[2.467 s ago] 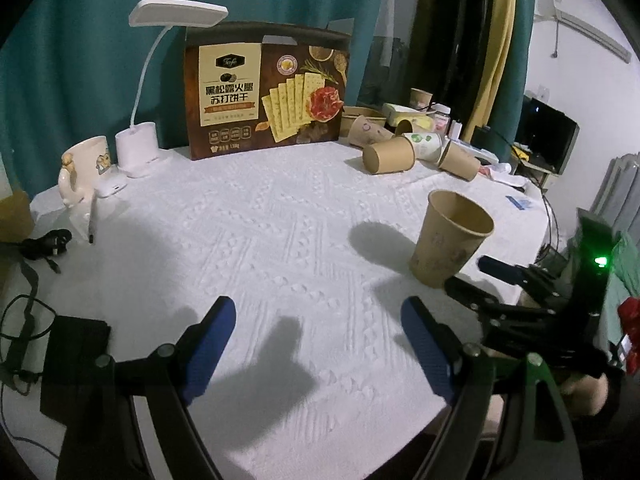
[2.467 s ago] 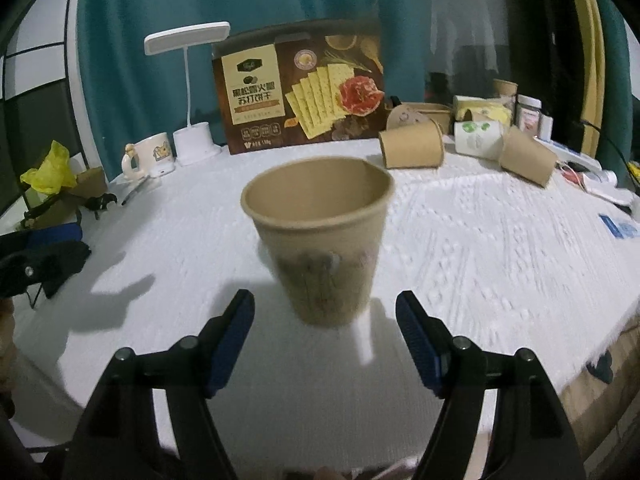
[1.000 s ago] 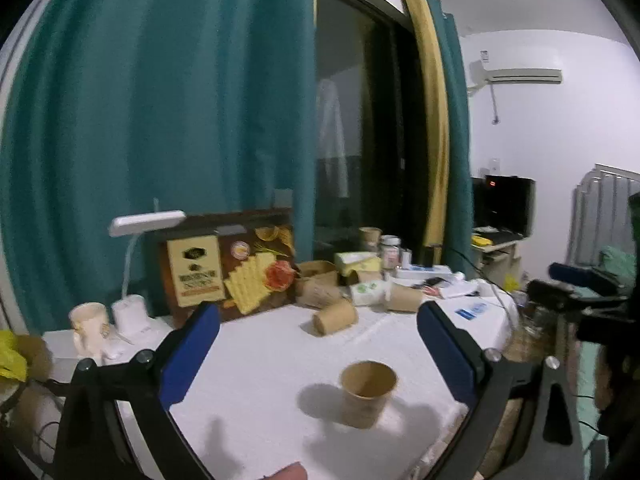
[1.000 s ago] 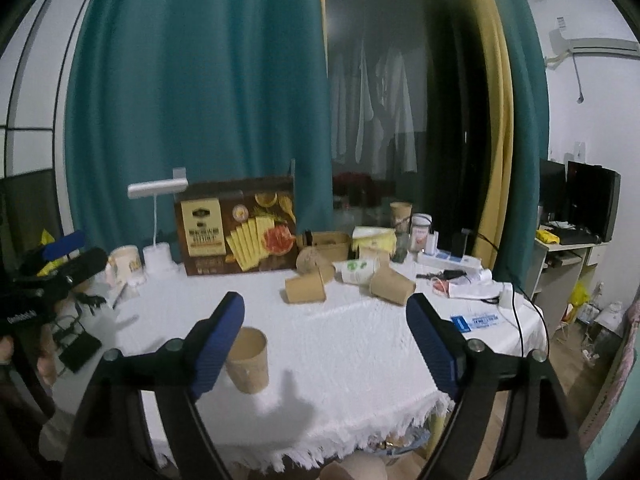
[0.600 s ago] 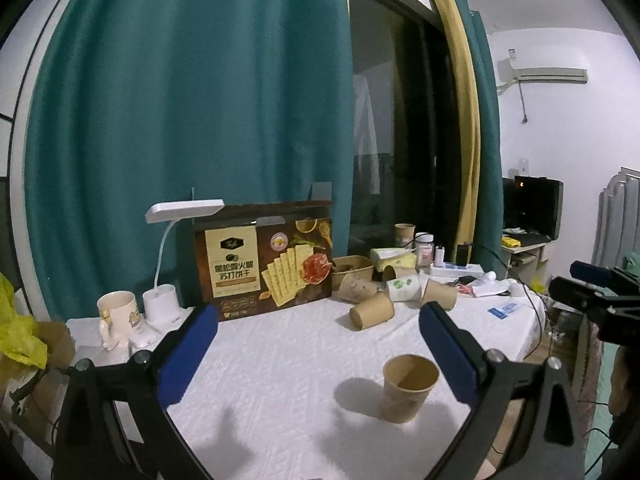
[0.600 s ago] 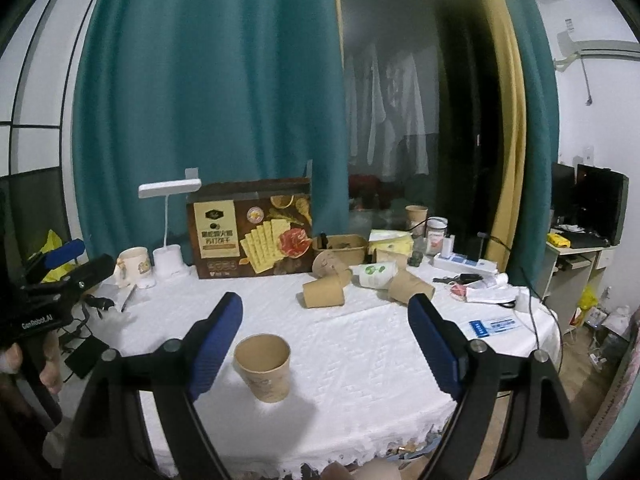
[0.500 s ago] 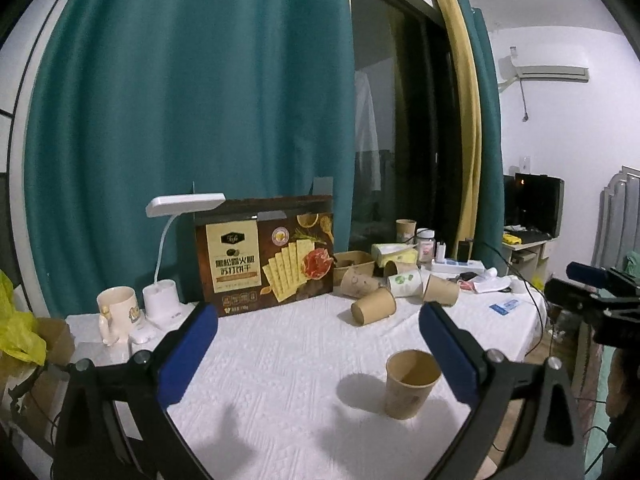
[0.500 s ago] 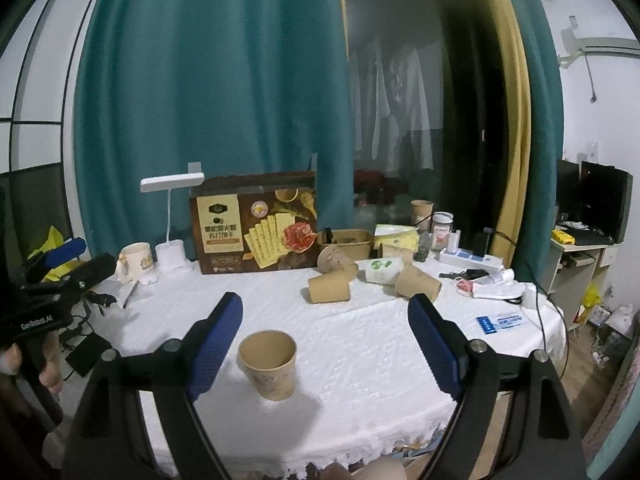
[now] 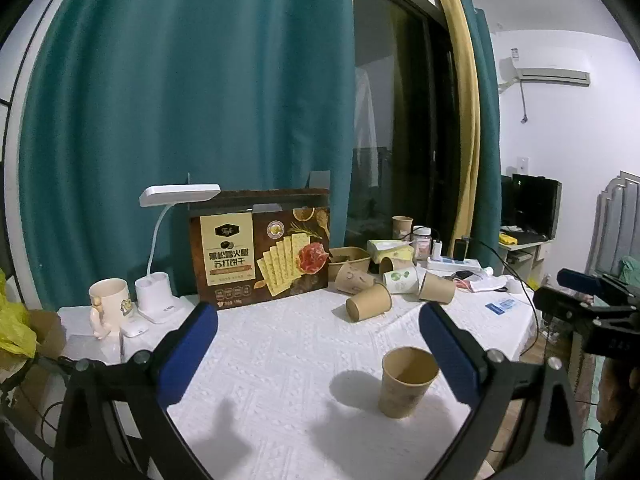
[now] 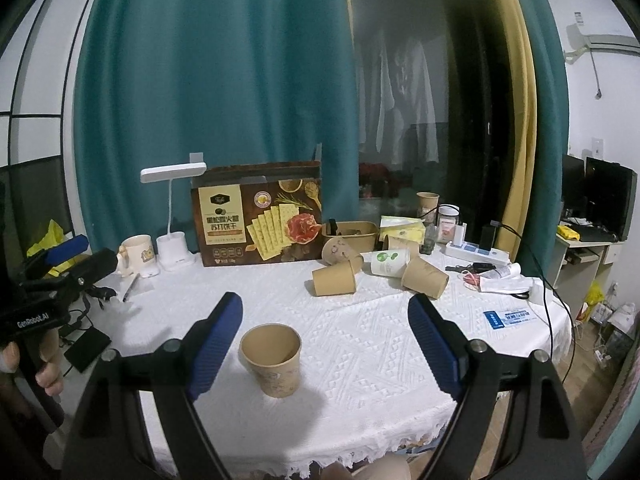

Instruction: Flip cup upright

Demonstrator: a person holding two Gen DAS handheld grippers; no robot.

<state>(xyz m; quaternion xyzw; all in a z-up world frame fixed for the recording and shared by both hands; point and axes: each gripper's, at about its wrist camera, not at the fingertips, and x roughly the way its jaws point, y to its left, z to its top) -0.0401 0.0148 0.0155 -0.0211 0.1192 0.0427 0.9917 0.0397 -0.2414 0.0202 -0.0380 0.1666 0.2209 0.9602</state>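
A brown paper cup [image 9: 407,386] [image 10: 273,360] stands upright, mouth up, on the white tablecloth [image 9: 280,360] [image 10: 360,344] near the table's front edge. My left gripper [image 9: 318,334] is open and held back from the table, with the cup low between its blue fingers. My right gripper [image 10: 325,326] is also open and empty, well back from the cup, which shows just inside its left finger. The right gripper's body [image 9: 588,312] shows at the right edge of the left wrist view. The left gripper, held by a hand [image 10: 44,364], shows at the left edge of the right wrist view.
Several paper cups [image 9: 369,303] [image 10: 335,278] lie on their sides at the back right. A cracker box [image 9: 260,254] [image 10: 256,220], a white desk lamp [image 9: 160,280] and a mug [image 9: 106,302] stand along the back. A power strip [image 10: 476,252], cables and papers lie at the right.
Both grippers have pulled up and far back from the cup, which stays upright on the cloth. Over the last half second both views have hardly shifted.
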